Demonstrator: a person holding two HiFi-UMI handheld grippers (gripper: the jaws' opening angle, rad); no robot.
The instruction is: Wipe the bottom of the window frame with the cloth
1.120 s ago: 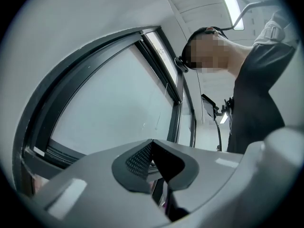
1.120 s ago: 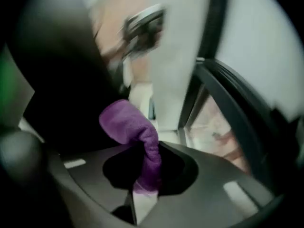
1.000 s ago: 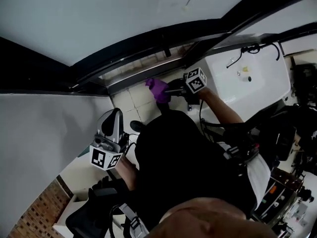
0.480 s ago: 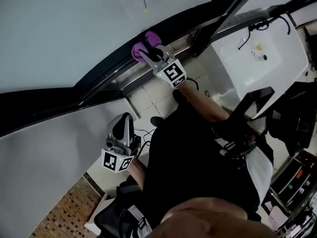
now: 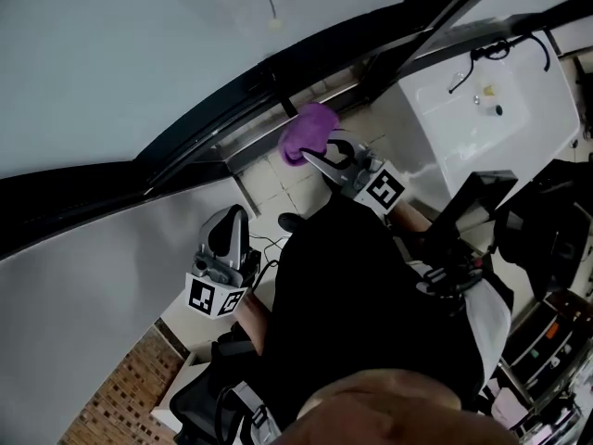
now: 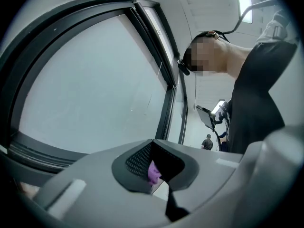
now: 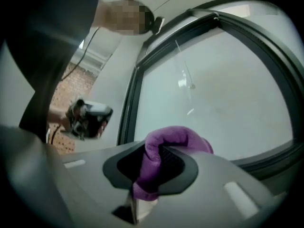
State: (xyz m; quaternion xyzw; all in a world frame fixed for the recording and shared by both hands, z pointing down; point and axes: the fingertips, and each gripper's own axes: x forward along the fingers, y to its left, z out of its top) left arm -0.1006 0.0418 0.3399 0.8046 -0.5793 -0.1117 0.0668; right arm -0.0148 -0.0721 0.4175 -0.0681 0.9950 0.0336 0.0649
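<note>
Right gripper [image 5: 316, 157]: your jaws are clamped on the purple cloth [image 5: 309, 129]. In the right gripper view the fabric is pinched between the dark pads [image 7: 173, 161].
Cloth, position: it sits at the tip of your right gripper, just under the bottom rail of the window frame [image 5: 215, 121], in front of the tiled wall [image 5: 267, 182]. Whether it touches the rail can't be told.
Cloth, shape: it is a bunched fold — in the right gripper view one end hangs down between the pads and the rest loops up and over the right-hand pad.
Cloth, long axis: in the head view it runs on from the jaws, lower left to upper right, with the rounded end toward the frame.
Frame: the dark bottom rail crosses the head view on a slant, low at the left and high at the right, with the glass [image 5: 139, 44] above it.
Left gripper [image 5: 232, 222]: your jaws are closed on nothing. It is held low, well apart from the cloth, tips aimed up at the glass — a speck of purple shows past the pads [image 6: 141, 159].
</note>
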